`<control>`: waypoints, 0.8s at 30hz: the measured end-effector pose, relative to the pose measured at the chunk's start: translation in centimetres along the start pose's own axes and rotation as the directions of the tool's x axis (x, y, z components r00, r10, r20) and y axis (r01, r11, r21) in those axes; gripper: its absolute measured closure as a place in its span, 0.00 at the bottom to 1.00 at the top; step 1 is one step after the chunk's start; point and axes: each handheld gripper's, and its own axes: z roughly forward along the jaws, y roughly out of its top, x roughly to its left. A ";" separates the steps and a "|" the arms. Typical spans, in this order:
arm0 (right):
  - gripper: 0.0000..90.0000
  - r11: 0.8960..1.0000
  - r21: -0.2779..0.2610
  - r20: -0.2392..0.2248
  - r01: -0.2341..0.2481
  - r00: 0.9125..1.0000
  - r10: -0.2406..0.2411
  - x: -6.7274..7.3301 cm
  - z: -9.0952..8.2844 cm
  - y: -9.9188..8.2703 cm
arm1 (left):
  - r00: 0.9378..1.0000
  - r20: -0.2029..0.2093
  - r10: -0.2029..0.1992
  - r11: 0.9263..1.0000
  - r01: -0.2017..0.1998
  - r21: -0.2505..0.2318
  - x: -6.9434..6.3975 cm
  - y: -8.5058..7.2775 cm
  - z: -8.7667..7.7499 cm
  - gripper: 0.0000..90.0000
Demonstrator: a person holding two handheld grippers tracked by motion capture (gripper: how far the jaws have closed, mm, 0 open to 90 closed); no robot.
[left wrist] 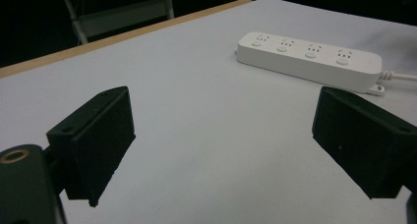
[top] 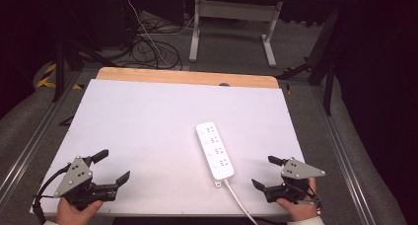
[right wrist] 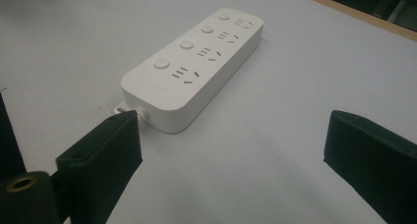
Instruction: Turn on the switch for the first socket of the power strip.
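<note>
Power strip [top: 215, 150]: the nearest thing to both grippers, and judged the object of the work; it lies flat on the white board [top: 148, 126], right of the middle and toward the near edge.
Left gripper [top: 112, 166]: held in the person's left hand [top: 74, 212] at the near left corner of the board, well apart from the strip; its jaws stand wide with nothing between them, and in the left gripper view only bare board lies in the gap.
Left placement, judged: a waiting pose, kept clear so the middle of the board is free.
Strip, looks: a long white plastic bar with rounded corners; four socket groups [right wrist: 206, 52] run in a row along its top, each with a round button [right wrist: 161, 64] beside it. A small mounting tab [left wrist: 376, 90] sticks out at the cable end.
Strip, lie: its length runs from near to far, the far end tipped slightly to the left; no plug sits in any socket.
Cable [top: 238, 199]: white, leaves the near end of the strip and runs off over the near edge of the board.
Right gripper [top: 267, 172]: held in the right hand [top: 298, 209] at the near right, near the strip's cable end but not touching it; jaws spread wide, empty.
Right placement, judged: it faces the strip's near end, so it looks the better placed for a first reach.
</note>
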 end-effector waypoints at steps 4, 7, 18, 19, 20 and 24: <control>0.08 1.000 0.007 0.002 0.004 1.000 -0.004 0.1 0.0 -0.1 | 0.999 -0.020 0.046 0.999 -0.046 0.007 -0.3 0.1 0.0 0.10; 0.08 1.000 0.007 0.004 0.002 1.000 -0.002 0.1 0.0 0.0 | 0.997 -0.039 0.071 0.997 -0.070 0.018 -0.5 0.2 0.1 0.11; 0.08 1.000 0.015 0.009 0.008 1.000 -0.008 0.1 0.0 0.1 | 0.999 -0.010 0.036 0.999 -0.036 0.010 -0.4 0.2 -0.1 0.11; 0.08 1.000 0.015 0.010 0.008 1.000 -0.008 0.1 0.0 0.1 | 1.000 -0.007 0.031 1.000 -0.031 0.004 -0.4 0.2 -0.1 0.11; 0.08 1.000 0.012 0.007 0.011 1.000 -0.011 0.1 -0.1 0.1 | 1.000 -0.007 0.031 1.000 -0.031 0.004 -0.4 0.2 -0.1 0.11; 0.09 1.000 0.012 0.006 0.012 1.000 -0.012 0.0 -0.2 0.3 | 1.000 -0.006 0.025 1.000 -0.025 0.002 -0.5 0.2 -0.2 0.11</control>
